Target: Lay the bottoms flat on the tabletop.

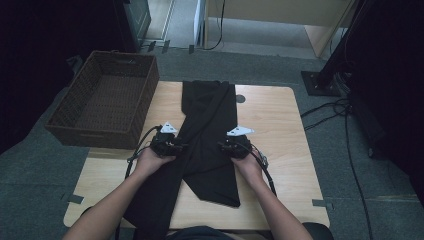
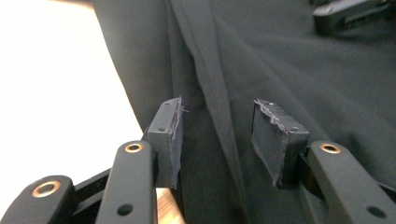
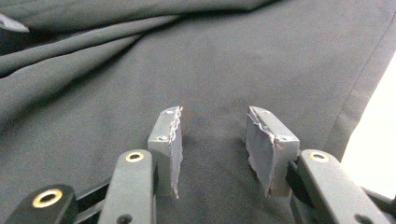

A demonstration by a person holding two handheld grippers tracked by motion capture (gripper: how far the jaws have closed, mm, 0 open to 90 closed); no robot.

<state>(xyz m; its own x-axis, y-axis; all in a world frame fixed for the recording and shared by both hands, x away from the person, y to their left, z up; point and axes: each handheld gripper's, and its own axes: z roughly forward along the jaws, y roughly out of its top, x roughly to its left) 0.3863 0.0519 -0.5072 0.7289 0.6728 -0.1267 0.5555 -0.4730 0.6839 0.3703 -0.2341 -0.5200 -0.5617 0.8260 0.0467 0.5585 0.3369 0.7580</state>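
- L gripper [image 1: 181, 147]: held in the person's left hand [image 1: 150, 161], over the left edge of the black garment [image 1: 207, 135]. In the left gripper view [image 2: 217, 140] the jaws stand apart, pads [image 2: 172, 140] clear of the cloth, nothing pinched; a long fold of the fabric runs up between them.
- R gripper [image 1: 222, 146]: in the right hand [image 1: 248, 165], over the right part of the garment, pointing toward the L one. In the right gripper view [image 3: 212, 144] jaws apart too, pads [image 3: 261, 149] w/ frayed edges hovering over smooth cloth, not clamped on anything.
- Both grippers level w/ each other across the garment's middle, grey three-cornered plates on top, cables trailing back along the forearms.
- In the left gripper view the other gripper's black tip [image 2: 348, 14] shows top right, over the same cloth.
- Garment: dark, long, lying lengthwise down the centre of the wooden table [image 1: 280, 130]; top end flat near the far edge, lower part splits into two panels, the left one hanging over the near edge by the person, the right one ending in a point on the tabletop.
- Wicker basket [image 1: 80, 117]: dark brown, at the table's far-left corner, just beside the garment, not touching as far as I can tell.
- Small dark round spot [image 1: 240, 98] on the tabletop just right of the garment's top end.
- Floor ard the table: grey carpet, black cables [image 1: 350, 150] at right.
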